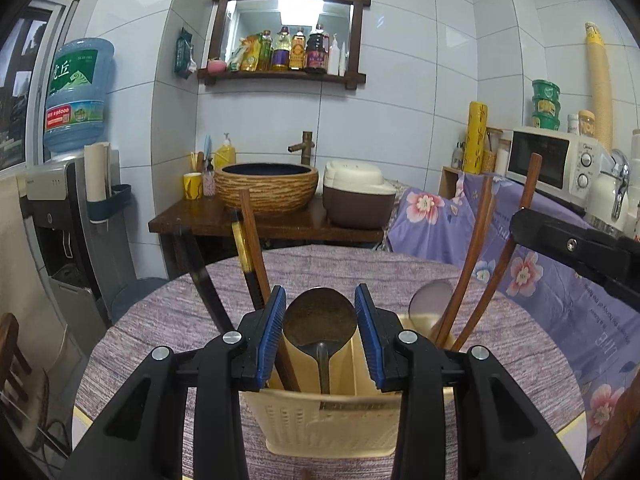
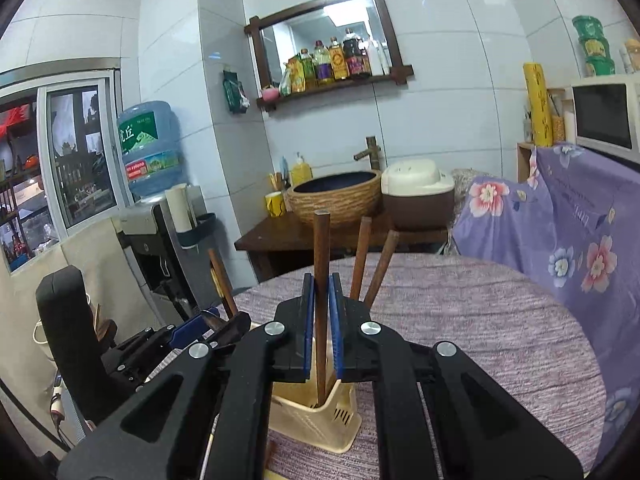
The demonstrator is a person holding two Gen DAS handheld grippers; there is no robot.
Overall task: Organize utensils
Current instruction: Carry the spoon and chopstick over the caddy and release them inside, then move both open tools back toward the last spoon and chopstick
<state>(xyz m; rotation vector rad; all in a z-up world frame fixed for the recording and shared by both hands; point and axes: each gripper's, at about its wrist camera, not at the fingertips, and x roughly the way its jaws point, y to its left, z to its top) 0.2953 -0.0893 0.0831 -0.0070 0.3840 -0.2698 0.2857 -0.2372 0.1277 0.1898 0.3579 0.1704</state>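
Note:
A cream plastic utensil holder stands on the round table; it also shows in the right wrist view. A dark metal spoon stands in it, bowl up. My left gripper is open, its blue pads either side of the spoon bowl without touching. Brown chopsticks lean in the holder's right compartment, and others on the left. My right gripper is shut on one upright brown chopstick whose lower end is inside the holder. Two more chopsticks stand behind it.
The table carries a purple woven cloth. Behind it are a wooden stand with a woven basin and a rice cooker, a floral-draped counter with a microwave, and a water dispenser at left.

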